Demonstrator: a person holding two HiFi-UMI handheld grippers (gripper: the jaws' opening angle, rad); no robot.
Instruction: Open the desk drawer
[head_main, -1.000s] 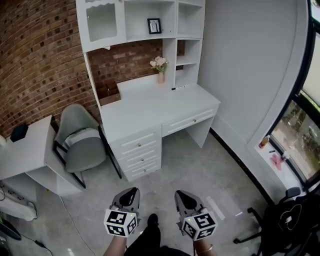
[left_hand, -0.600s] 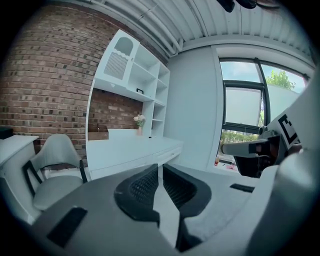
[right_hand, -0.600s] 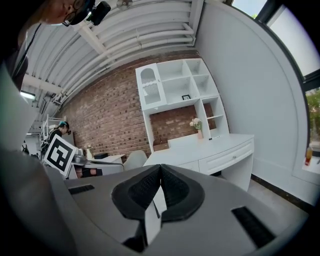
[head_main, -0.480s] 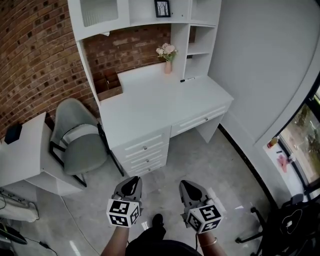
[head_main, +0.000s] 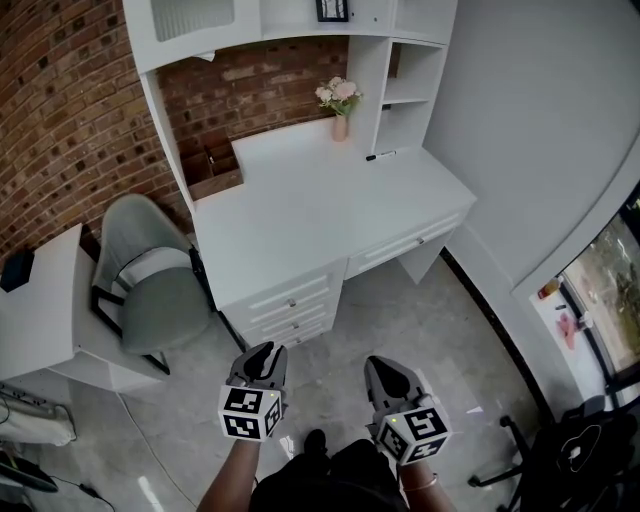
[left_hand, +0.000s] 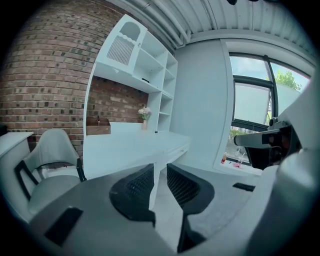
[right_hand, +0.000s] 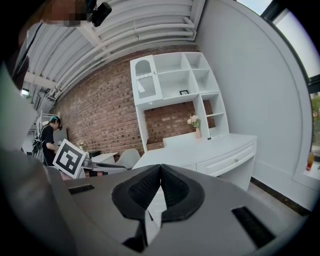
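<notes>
Seen from the head view looking steeply down, a white desk (head_main: 300, 215) stands against a brick wall (head_main: 70, 120), with a vase of flowers (head_main: 340, 100) near the back of its tabletop. Under the tabletop, a stack of drawers (head_main: 290, 305) sits on the left side and one wide drawer (head_main: 405, 243) on the right; all are closed. A grey chair (head_main: 150, 285) stands just beside the desk's left end. At the bottom of the frame, the left gripper (head_main: 262, 353) and the right gripper (head_main: 387, 368) are held side by side over the grey floor (head_main: 400, 310). Both point toward the desk and are well apart from it.

In the left gripper view, the left gripper (left_hand: 160, 172) has its jaws parted by a narrow gap and opening, with nothing between them. The desk (left_hand: 135, 142) lies beyond, though its drawer fronts are hard to make out here.

In the right gripper view, the right gripper (right_hand: 160, 172) has its jaws pressed together at the tips, holding nothing. The wide drawer (right_hand: 232, 159) shows closed beneath the tabletop, with the vase of flowers (right_hand: 194, 122) behind.
</notes>
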